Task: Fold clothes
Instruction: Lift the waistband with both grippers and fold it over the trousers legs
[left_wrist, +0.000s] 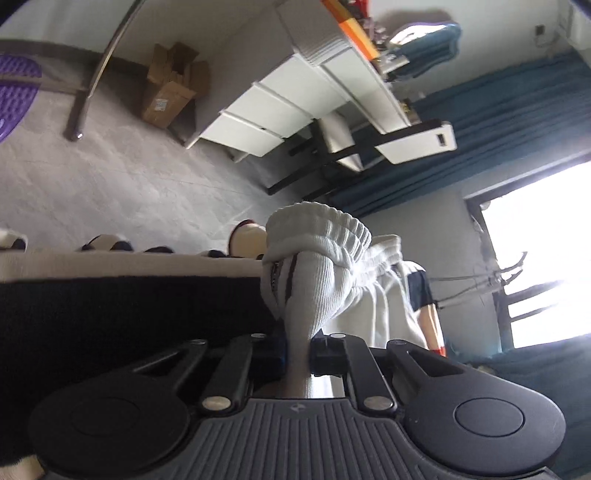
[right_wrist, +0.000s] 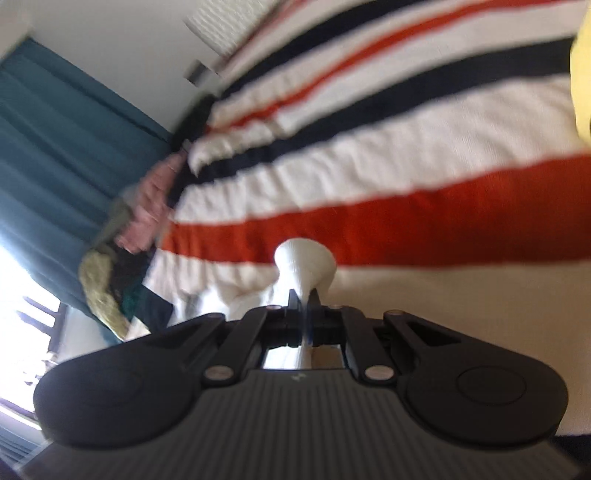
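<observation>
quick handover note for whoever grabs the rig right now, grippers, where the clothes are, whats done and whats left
Left gripper: shut on a bunch of the white garment, near its gathered elastic band, held up off the dark surface.
Right gripper: shut on a pinch of white fabric; the view is blurred, so whether it is the same garment cannot be told.
A striped cloth in red, navy and white fills the right wrist view, with a pile of other clothes at its left.
Done: garment gripped and lifted.
Left: no fold is visible yet; lay it flat, fold, then likely the pile.
</observation>
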